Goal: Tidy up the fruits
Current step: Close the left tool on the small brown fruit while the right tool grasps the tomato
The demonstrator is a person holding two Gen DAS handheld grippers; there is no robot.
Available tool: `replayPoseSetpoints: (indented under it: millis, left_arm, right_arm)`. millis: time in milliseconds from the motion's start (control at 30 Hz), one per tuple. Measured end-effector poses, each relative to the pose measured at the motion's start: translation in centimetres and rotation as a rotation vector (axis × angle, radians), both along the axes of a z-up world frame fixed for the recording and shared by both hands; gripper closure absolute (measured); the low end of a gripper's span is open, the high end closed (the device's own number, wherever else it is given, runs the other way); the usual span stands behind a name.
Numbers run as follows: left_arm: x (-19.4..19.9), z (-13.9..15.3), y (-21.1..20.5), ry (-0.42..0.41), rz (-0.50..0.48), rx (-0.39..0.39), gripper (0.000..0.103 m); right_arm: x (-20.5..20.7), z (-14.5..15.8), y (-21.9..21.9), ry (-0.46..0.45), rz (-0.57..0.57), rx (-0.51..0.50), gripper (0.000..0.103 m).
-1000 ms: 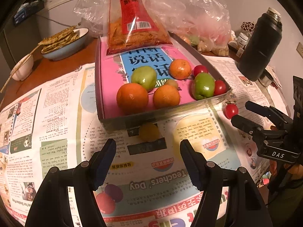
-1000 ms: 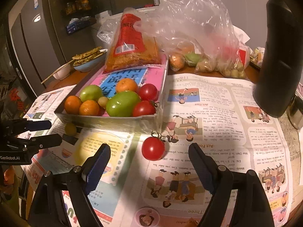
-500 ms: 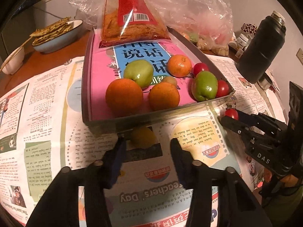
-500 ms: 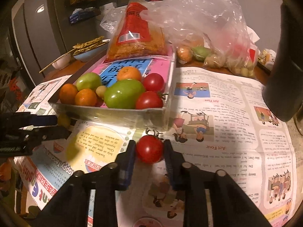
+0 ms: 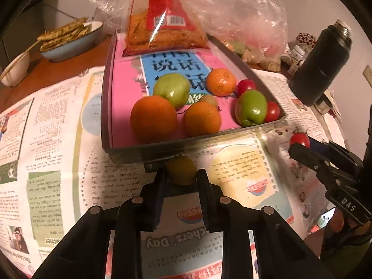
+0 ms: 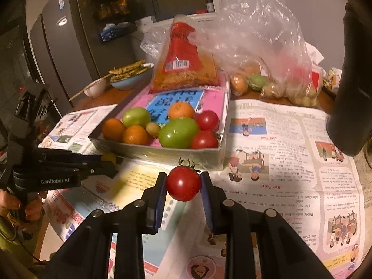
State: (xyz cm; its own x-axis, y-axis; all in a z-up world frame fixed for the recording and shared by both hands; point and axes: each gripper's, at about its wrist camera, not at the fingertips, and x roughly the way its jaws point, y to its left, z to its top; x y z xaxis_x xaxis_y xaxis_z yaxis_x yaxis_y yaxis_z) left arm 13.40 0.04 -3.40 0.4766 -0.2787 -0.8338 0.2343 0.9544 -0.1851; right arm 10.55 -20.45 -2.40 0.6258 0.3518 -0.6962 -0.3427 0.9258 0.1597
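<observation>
The red tomato sits clamped between the right gripper's pads, its green stem pointing up and away; being round, it has no clear long axis. The left gripper has just been closing and now pinches a small yellow-green fruit, its underside hidden by the fingers. Just beyond both tongs stands the fruit tray on newspaper. Farther off, the fridge is dim.

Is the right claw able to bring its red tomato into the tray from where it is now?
Probably yes. The right claw is shut on the red tomato just in front of the tray, whose wall is low, and bare pink floor shows behind the fruits.
</observation>
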Motion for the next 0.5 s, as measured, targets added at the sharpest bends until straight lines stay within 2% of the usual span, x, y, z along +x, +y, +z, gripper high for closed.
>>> replayPoseSetpoints:
  millis: [233,500]
  left_arm:
    - [-1.1,3.6,-0.2,-0.085,-0.021,-0.006,0.075]
    - [0.3,5.8,-1.2,-0.128,-0.036,-0.006,0.075]
  right_arm:
    - [0.2,1.2,0.0,-0.027,-0.002,0.015,0.074]
    - [1.0,2.1,0.0,-0.052,-0.001,0.021,0.074]
